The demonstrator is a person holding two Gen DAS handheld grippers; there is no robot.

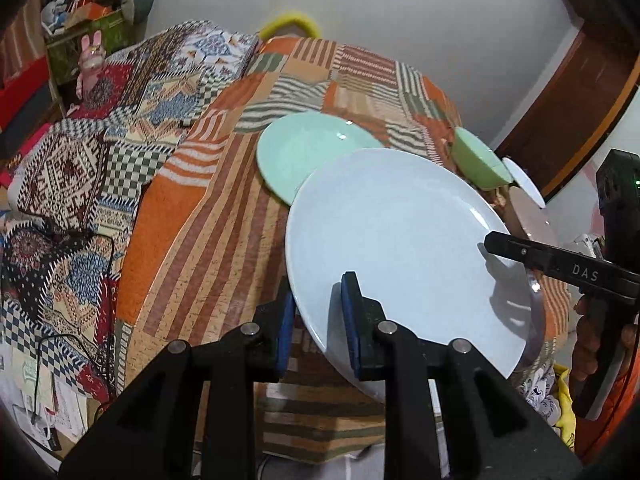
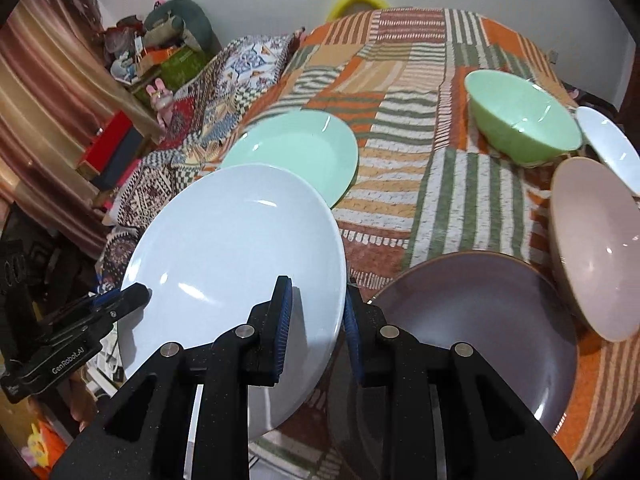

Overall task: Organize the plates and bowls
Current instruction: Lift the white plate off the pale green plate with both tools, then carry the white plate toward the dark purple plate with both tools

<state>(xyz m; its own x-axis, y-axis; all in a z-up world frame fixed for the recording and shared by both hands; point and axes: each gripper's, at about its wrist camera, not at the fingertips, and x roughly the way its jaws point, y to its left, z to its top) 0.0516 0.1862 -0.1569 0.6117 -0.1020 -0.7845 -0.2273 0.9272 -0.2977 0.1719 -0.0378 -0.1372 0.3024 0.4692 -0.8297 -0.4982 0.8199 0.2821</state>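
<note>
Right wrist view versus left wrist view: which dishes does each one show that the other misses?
Only the right wrist view shows the dark purple plate near the table edge. Only the left wrist view shows nothing extra among the dishes. Both share the pale blue plate, clamped at opposite rims by the left hand-held gripper and the right hand-held gripper, plus the mint plate, green bowl and pink bowl.

A pale blue plate (image 2: 232, 248) hung tilted above the striped cloth. Beyond it lay a mint plate (image 2: 296, 152); a green bowl (image 2: 524, 124), pink plate (image 2: 596, 244) and purple plate (image 2: 480, 328) sat nearby.
</note>
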